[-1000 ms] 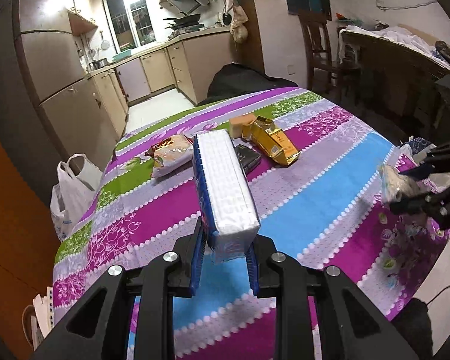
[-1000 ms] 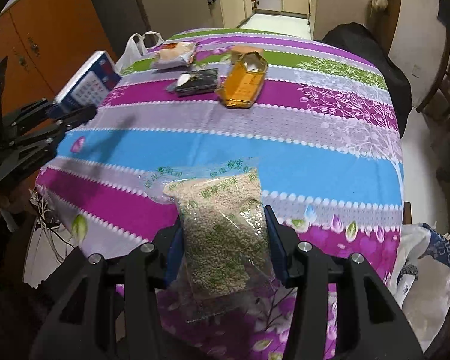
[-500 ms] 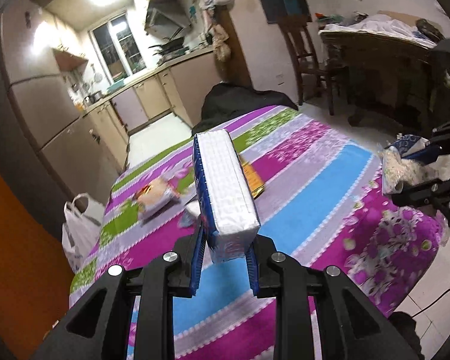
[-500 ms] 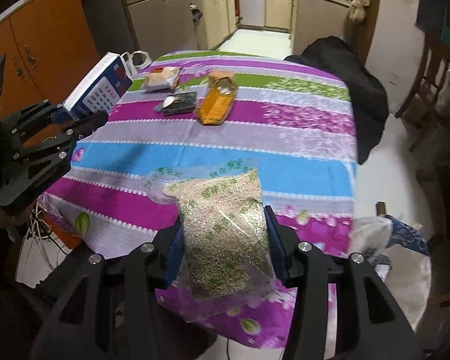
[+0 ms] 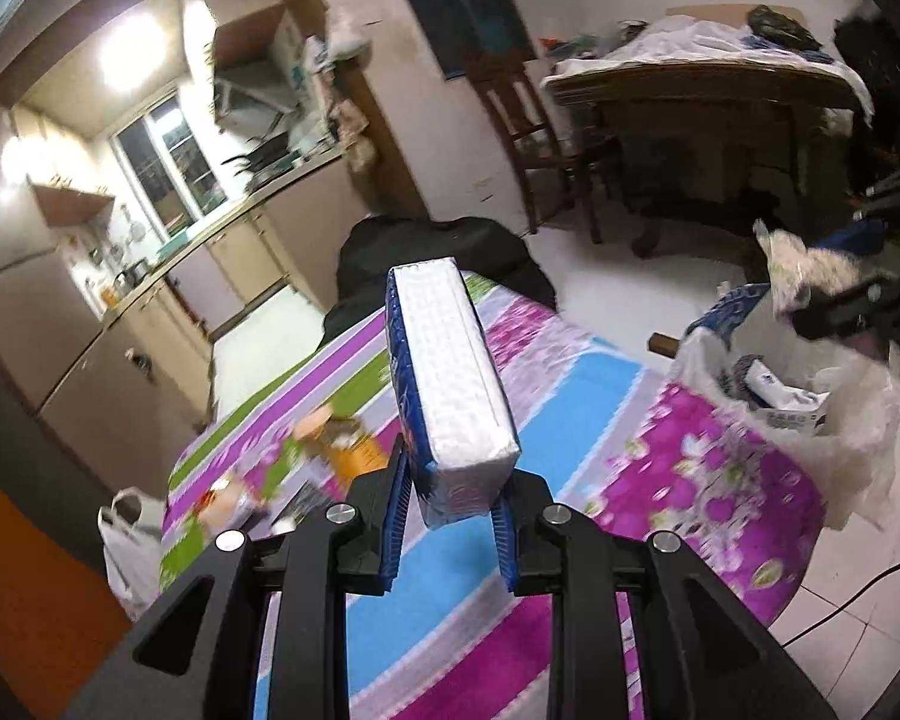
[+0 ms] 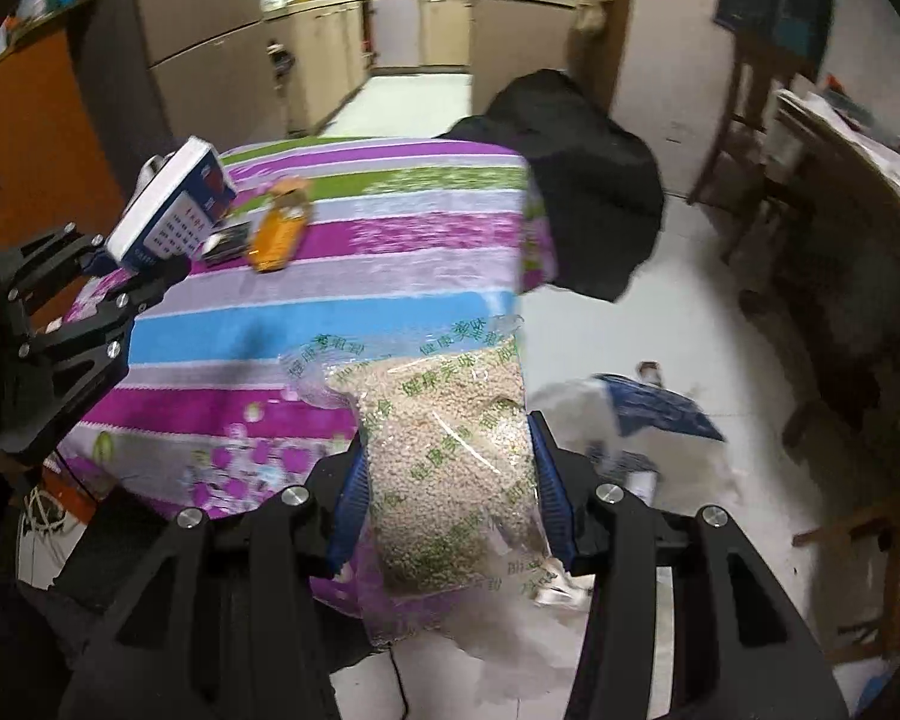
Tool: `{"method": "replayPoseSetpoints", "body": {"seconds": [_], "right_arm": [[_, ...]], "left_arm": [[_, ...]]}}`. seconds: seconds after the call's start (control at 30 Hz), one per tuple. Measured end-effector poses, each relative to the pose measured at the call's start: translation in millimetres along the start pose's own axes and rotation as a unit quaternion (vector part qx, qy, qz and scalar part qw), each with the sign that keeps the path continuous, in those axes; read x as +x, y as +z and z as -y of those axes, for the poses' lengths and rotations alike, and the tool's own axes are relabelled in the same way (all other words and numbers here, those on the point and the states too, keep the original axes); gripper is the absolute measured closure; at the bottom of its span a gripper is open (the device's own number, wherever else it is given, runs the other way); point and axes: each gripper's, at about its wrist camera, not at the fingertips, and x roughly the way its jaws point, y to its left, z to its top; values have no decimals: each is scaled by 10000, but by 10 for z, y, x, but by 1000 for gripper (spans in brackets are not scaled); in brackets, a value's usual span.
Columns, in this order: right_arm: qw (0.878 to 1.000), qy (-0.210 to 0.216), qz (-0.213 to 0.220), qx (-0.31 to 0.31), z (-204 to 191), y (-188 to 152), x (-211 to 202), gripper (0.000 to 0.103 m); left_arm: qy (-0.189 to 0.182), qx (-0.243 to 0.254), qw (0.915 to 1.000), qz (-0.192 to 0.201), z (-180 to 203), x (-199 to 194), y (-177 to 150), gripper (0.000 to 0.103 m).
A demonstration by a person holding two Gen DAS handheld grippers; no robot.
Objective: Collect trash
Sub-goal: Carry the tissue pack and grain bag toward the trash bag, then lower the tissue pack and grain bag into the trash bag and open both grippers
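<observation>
Clear plastic bag of pale grain point(image 6: 450, 456): clamped in right tool point(image 6: 447, 480), carried off the striped cloth worktop point(image 6: 354, 276) edge. Blue-and-white tissue pack point(image 5: 450, 378): clamped in left tool point(image 5: 447, 519), above worktop. White plastic trash bag point(image 5: 846, 438): open, on floor beside worktop. Step: carrying; next, likely lower over bag, release.

A white tissue pack point(image 5: 450, 372) with blue edges stood nearly upright, clamped at its lower end above the striped table. A clear bag of pale grains point(image 6: 450, 456) with green print hung pinched at mid-height, past the table edge. A white trash bag point(image 5: 810, 420) sat open on the floor beside the table, holding wrappers
</observation>
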Motion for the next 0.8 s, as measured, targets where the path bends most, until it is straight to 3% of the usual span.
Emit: {"method": "replayPoseSetpoints", "body": {"seconds": [0.4, 0.8], "right_arm": [[9947, -696, -205, 726, 920, -248, -143, 56], [9881, -1043, -471, 1028, 1404, -446, -87, 56]], "left_arm": [[-423, 675, 9966, 231, 888, 125, 574, 77], [-759, 1256, 9887, 319, 1690, 334, 901, 77]]}}
